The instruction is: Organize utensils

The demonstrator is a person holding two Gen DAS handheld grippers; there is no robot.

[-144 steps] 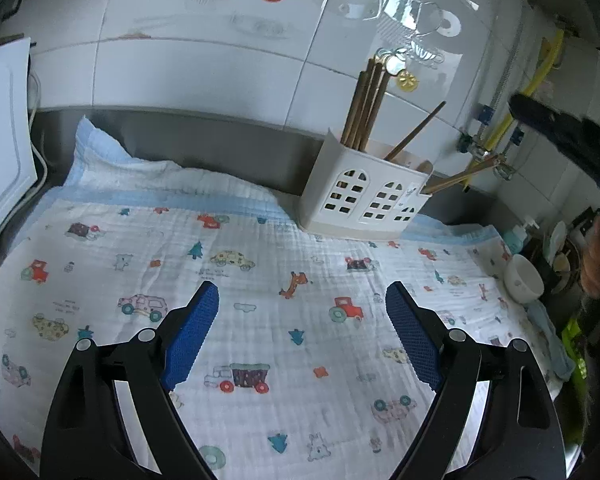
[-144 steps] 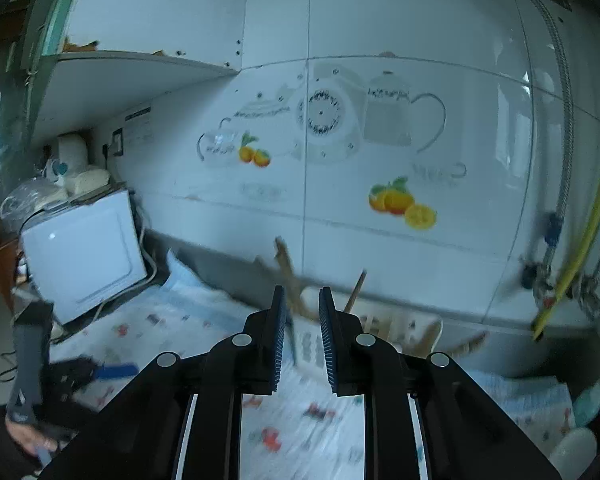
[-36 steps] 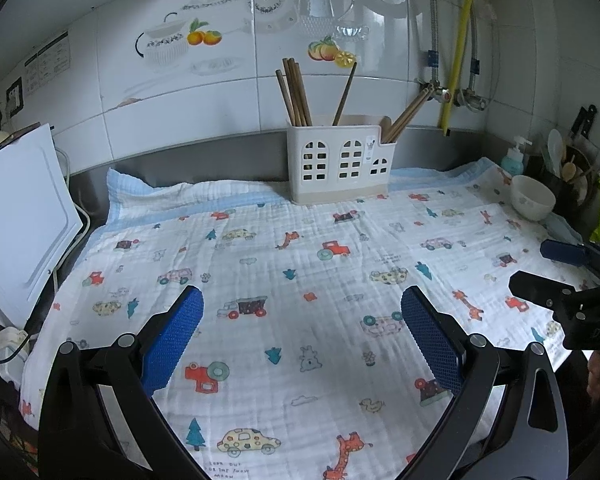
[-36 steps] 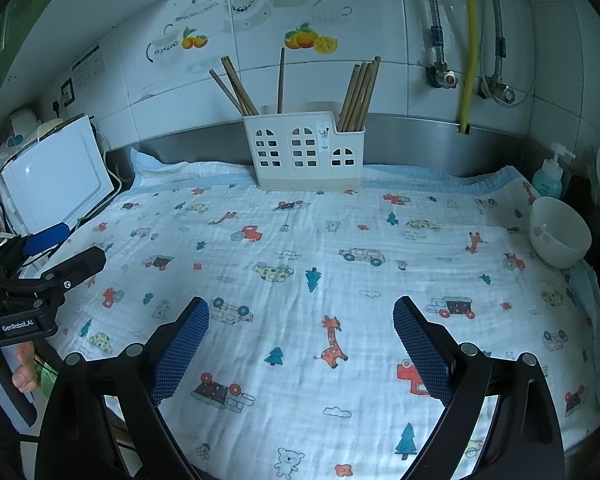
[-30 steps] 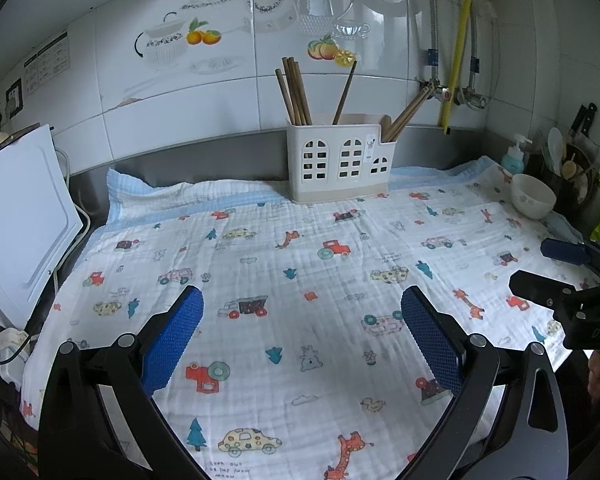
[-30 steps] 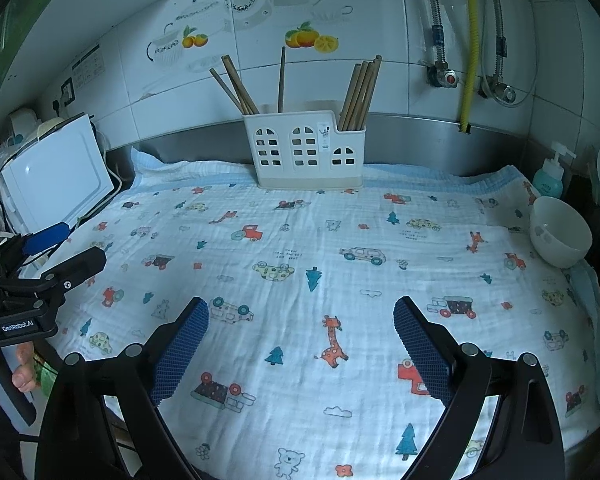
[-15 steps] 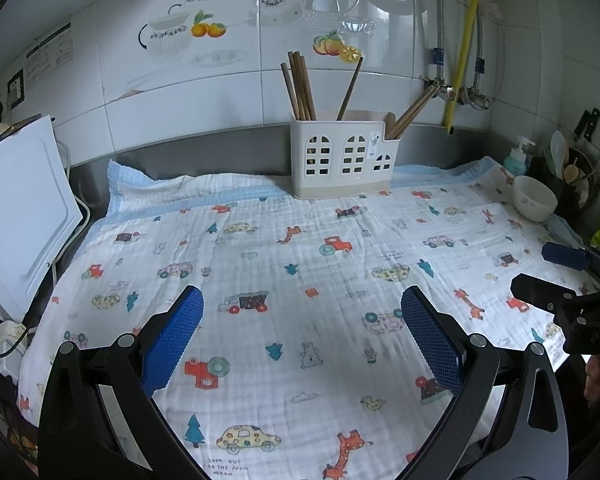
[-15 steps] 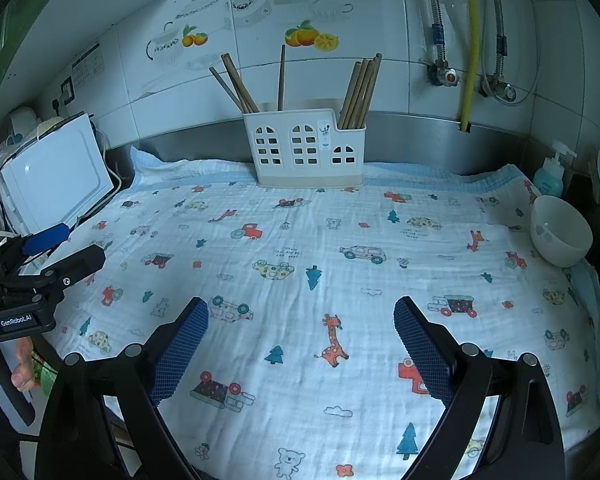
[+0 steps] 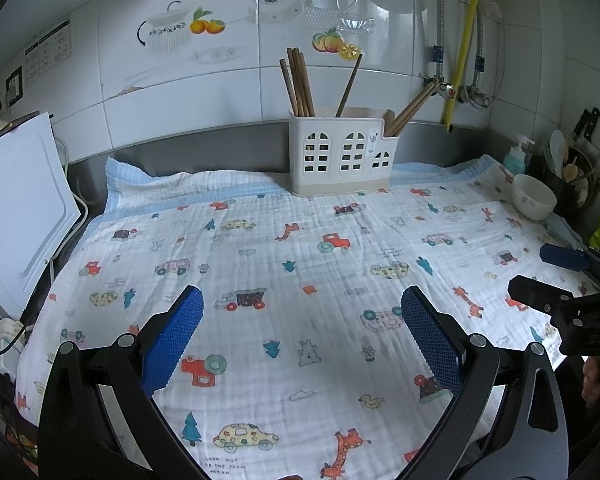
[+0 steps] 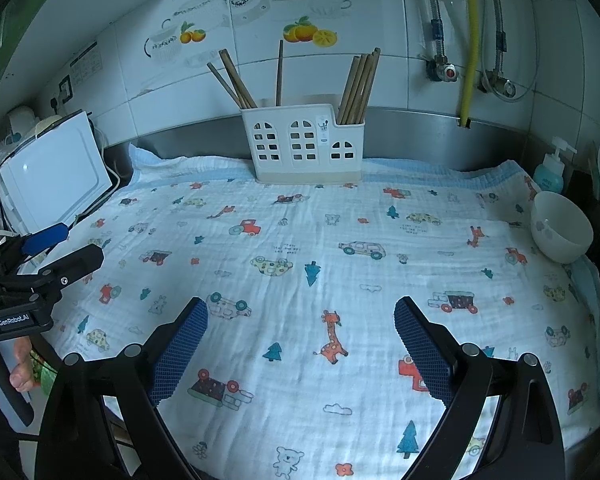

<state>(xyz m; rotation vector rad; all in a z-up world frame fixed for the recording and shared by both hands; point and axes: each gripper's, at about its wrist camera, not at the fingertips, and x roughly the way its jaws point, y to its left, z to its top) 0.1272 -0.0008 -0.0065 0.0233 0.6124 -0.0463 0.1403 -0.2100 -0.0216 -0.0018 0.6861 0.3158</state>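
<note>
Chopsticks stand in the white holder at the back of the worktop, against the steel backsplash, and none lie on the printed cloth any more. A few seconds ago my right gripper was pinched shut up by the holder; now it hangs wide open with nothing between its blue pads, low over the near part of the cloth and well apart from the holder. My left gripper is just as wide open and empty, and over the last second it has barely shifted. I judge the sorting finished or nearly so, since I see no loose utensil left to pick up. How the sticks are divided inside the holder is hard to read: they lean in three groups, a bunch, a single one and a splayed few, but the compartment walls are hidden behind the front. The bowl at the right edge looks empty, though its bottom is out of sight, and the utensils beyond it are cut off by the frame.
</note>
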